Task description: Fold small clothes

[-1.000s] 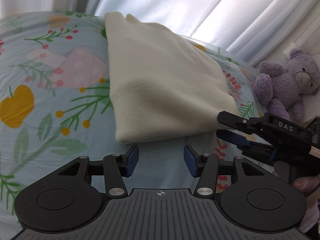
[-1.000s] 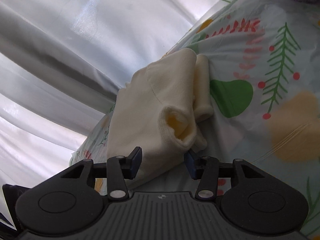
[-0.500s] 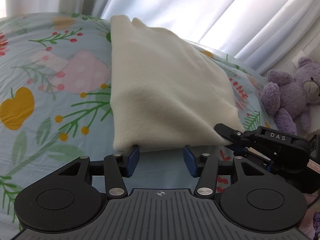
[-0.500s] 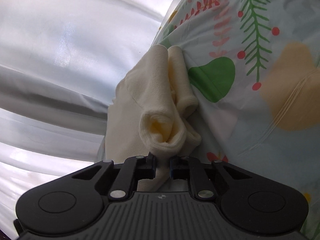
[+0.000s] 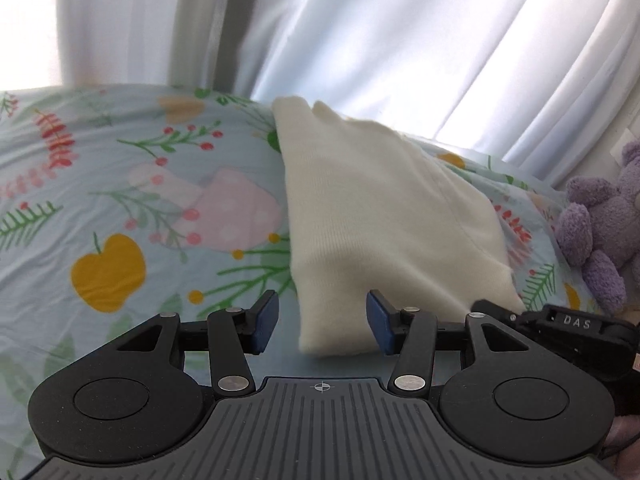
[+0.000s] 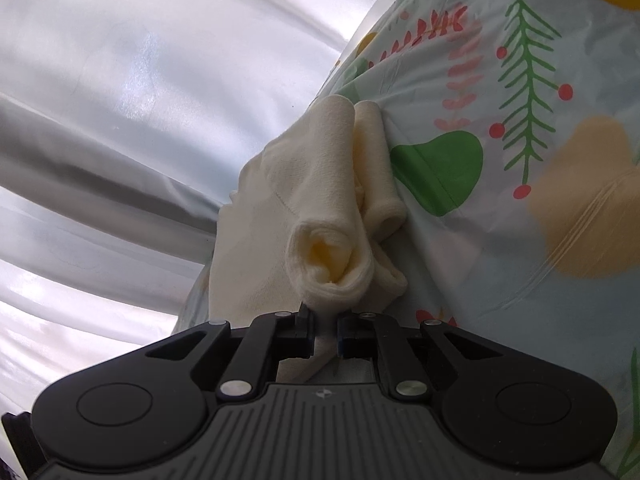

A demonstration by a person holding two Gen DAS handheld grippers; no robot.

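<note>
**Operator:** I start at my right gripper (image 6: 324,334). Its jaws are pressed together on a thin bit of the cream garment (image 6: 320,216), with cloth pinched between the pads right at the hem. Above that, toward 12 o'clock in the right wrist view, the fabric bunches into a rolled opening and a second fold beside it.

**Spotter:** And the left?

**Operator:** My left gripper (image 5: 322,322) is spread wide and holds nothing. The near corner of the garment (image 5: 384,224) sits between the two blue pads, closer to the right pad, with bedsheet showing between the cloth and the left one. I can't tell if the right pad touches the cloth.

**Spotter:** Which way does the piece run?

**Operator:** Its long axis goes away from my left gripper toward 12 o'clock, leaning a little to 11, up to the curtain (image 5: 360,40). It lies flat on the floral bedsheet (image 5: 120,220). The right gripper (image 5: 560,328) shows at 4 o'clock in the left view, at the other near corner, so both hold the same near edge.

**Spotter:** So the next move?

**Operator:** I judge the left only needs to close on its corner, then both can carry that edge toward 12 o'clock. A purple teddy bear (image 5: 600,232) sits at 3 o'clock, apart from the cloth.
</note>
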